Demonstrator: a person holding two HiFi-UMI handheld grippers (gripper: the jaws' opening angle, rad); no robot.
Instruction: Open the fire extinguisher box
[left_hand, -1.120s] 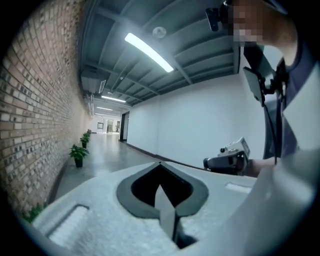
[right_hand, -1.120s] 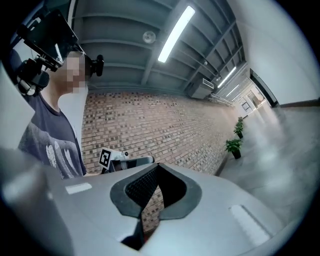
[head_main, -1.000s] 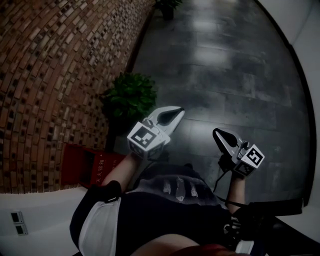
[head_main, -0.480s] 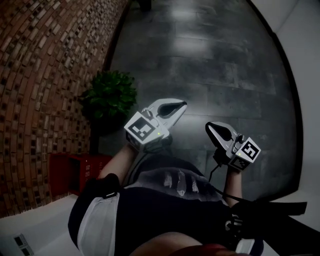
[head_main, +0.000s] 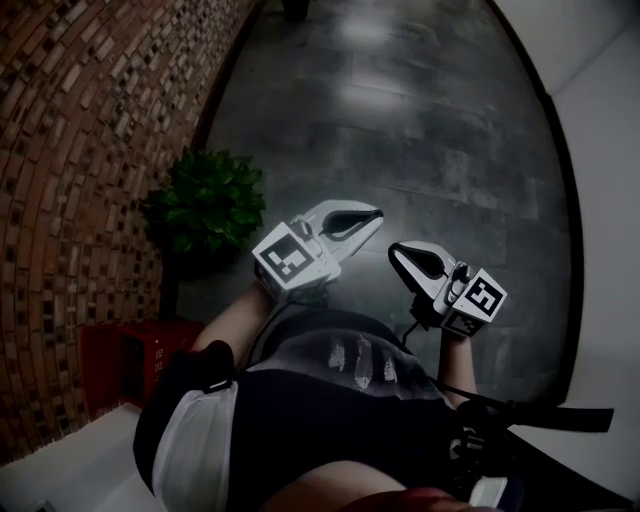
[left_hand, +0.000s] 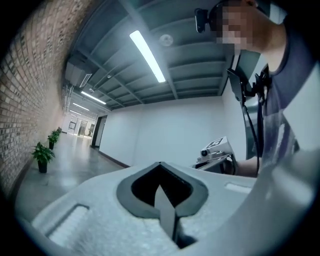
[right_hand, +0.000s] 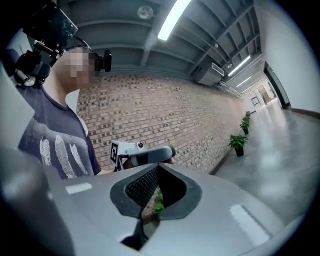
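Brick wall (head_main: 70, 150) down the 9 o'clock side, dark tiled floor (head_main: 420, 130) ahead; a potted plant (head_main: 205, 205) stands at the wall's foot; the red fire extinguisher box (head_main: 125, 360) sits low against the bricks at 8 o'clock, door not yet opened. Left tool (head_main: 372, 214) is closed on nothing; right tool (head_main: 396, 252) is likewise closed and empty. Both are held level, well apart from the box and pointing off it; the left is nearer, so I'd expect it to swing back toward 8 o'clock.

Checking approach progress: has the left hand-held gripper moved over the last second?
Yes: rightward in the head view; the gap between the left hand-held gripper and the potted plant has widened.
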